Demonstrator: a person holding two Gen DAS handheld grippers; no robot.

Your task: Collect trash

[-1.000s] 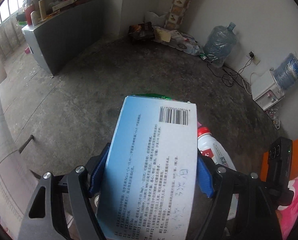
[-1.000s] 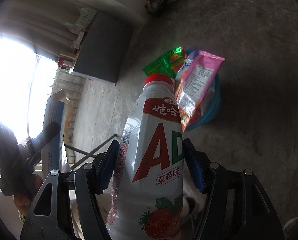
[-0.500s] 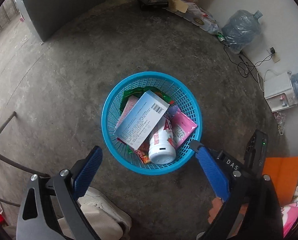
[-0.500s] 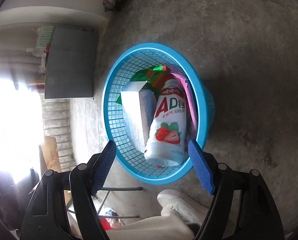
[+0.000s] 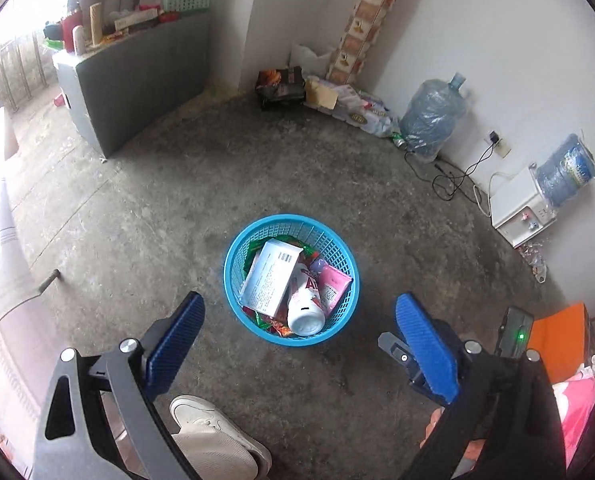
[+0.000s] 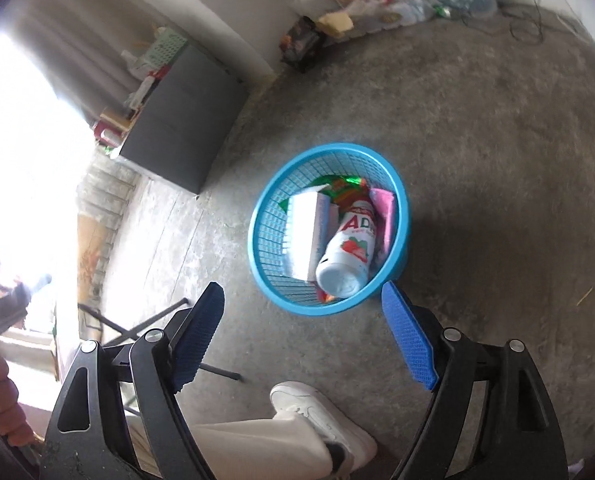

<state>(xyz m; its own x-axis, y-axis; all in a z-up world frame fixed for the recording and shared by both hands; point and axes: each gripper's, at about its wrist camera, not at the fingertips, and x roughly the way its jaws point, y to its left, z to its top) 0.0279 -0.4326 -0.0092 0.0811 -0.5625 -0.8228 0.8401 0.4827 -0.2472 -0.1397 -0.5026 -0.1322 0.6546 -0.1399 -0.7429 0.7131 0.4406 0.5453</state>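
The box [image 5: 271, 278] and bottle [image 5: 305, 304], gripped a second ago, now lie in the blue basket [image 5: 233, 248] on the floor. Left gripper [image 5: 297, 334] is wide open and empty; the right gripper [image 6: 303, 320] has just been opening, nothing between its jaws. Both items look light; the bottle's smooth plastic may slip, so grip mid-body.

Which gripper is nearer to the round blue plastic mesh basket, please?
Right gripper, seemingly: above the basket's near rim; left gripper hangs farther back. Both jaws have just been opening, empty.
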